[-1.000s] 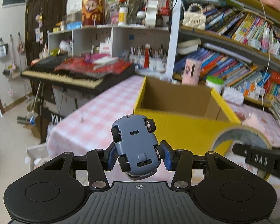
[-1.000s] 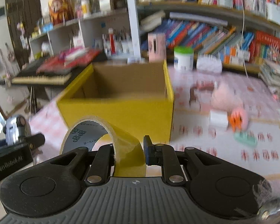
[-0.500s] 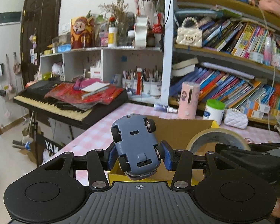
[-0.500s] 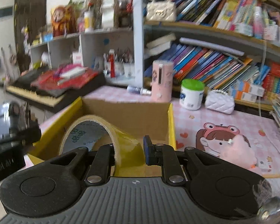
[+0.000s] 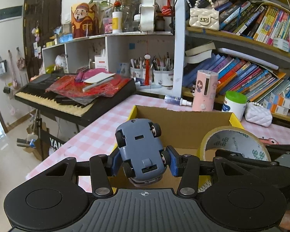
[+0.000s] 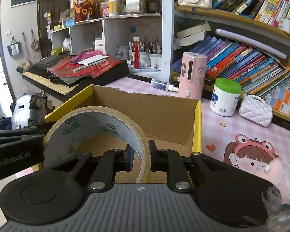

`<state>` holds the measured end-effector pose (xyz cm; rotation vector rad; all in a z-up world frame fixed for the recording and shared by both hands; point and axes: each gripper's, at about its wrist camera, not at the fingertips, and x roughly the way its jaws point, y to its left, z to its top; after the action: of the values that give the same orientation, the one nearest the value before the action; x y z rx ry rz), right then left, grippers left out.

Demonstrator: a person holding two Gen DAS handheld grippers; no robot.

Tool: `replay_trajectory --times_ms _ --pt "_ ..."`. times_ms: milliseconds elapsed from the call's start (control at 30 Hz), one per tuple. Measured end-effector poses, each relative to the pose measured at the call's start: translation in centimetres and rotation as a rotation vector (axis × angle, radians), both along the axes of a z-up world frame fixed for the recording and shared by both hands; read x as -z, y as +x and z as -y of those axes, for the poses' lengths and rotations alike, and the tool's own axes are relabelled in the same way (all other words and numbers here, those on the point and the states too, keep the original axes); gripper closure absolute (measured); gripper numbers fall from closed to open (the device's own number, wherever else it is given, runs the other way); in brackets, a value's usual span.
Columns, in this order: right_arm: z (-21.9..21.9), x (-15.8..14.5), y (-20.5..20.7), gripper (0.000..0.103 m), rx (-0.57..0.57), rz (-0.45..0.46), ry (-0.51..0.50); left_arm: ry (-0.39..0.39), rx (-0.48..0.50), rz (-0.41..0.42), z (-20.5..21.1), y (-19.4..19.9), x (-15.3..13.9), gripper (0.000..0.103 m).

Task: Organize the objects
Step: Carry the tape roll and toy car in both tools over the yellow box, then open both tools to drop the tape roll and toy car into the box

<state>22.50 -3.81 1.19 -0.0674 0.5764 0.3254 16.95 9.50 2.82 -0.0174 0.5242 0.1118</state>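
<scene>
The left claw [image 5: 143,166] grips a small blue-grey plastic toy car [image 5: 140,150], underside up, above the near edge of the open yellow cardboard box [image 6: 197,123] on the pink checked worktop [image 5: 98,133]; the right claw [image 6: 141,155] pinches the wall of a yellow roll of packing tape [image 6: 98,123] over the box interior.

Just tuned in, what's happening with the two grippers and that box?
A person is tidying things into the yellow cardboard box. The left gripper is shut on a blue toy car, underside showing. The right gripper is shut on the wall of a tape roll. Both are held above the open box; neither is released.
</scene>
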Motion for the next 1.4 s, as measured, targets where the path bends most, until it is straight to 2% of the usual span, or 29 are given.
replay_trajectory --times_ms 133,333,500,733,800,933,1067,1100,1167,1200,1333,1400 --pt "0.2 -0.1 1.3 0.088 -0.028 -0.018 -0.005 0.015 0.004 0.011 0.7 0.6 -0.2 0.056" --pt "0.5 -0.4 3.7 0.088 -0.053 -0.157 -0.011 0.026 -0.004 0.003 1.2 2.2 -0.3 0.056" --pt "0.7 -0.4 4.9 0.086 -0.094 -0.239 0.004 0.015 -0.025 -0.012 1.2 3.0 -0.3 0.056" --pt "1.5 -0.4 5.8 0.086 -0.119 -0.236 0.007 0.022 -0.026 0.009 1.8 3.1 -0.5 0.056" --pt "1.4 -0.4 5.9 0.086 -0.129 -0.238 0.001 0.030 -0.023 -0.008 1.9 3.6 -0.3 0.056" --pt "1.6 -0.4 6.0 0.086 -0.103 -0.229 0.015 0.022 -0.039 0.003 1.8 3.9 -0.2 0.055" --pt "1.2 -0.4 5.9 0.070 -0.092 -0.207 -0.013 0.009 -0.066 0.005 1.5 4.2 -0.2 0.053" --pt "1.2 -0.4 5.9 0.063 -0.096 -0.209 -0.017 0.010 -0.073 0.009 1.5 4.2 -0.3 0.050" --pt "1.4 -0.2 6.2 0.057 -0.101 -0.219 -0.012 0.024 -0.091 0.019 1.5 4.1 -0.4 0.037" --pt "1.5 -0.2 6.3 0.053 -0.098 -0.222 -0.008 0.028 -0.094 0.019 1.5 4.1 -0.4 0.036" --pt "1.7 -0.5 6.2 0.051 -0.099 -0.201 -0.023 0.027 -0.092 0.005 1.5 4.4 -0.3 0.035" --pt "1.7 -1.0 6.0 0.044 -0.110 -0.178 -0.028 0.024 -0.100 0.007 1.6 4.5 -0.3 0.035"
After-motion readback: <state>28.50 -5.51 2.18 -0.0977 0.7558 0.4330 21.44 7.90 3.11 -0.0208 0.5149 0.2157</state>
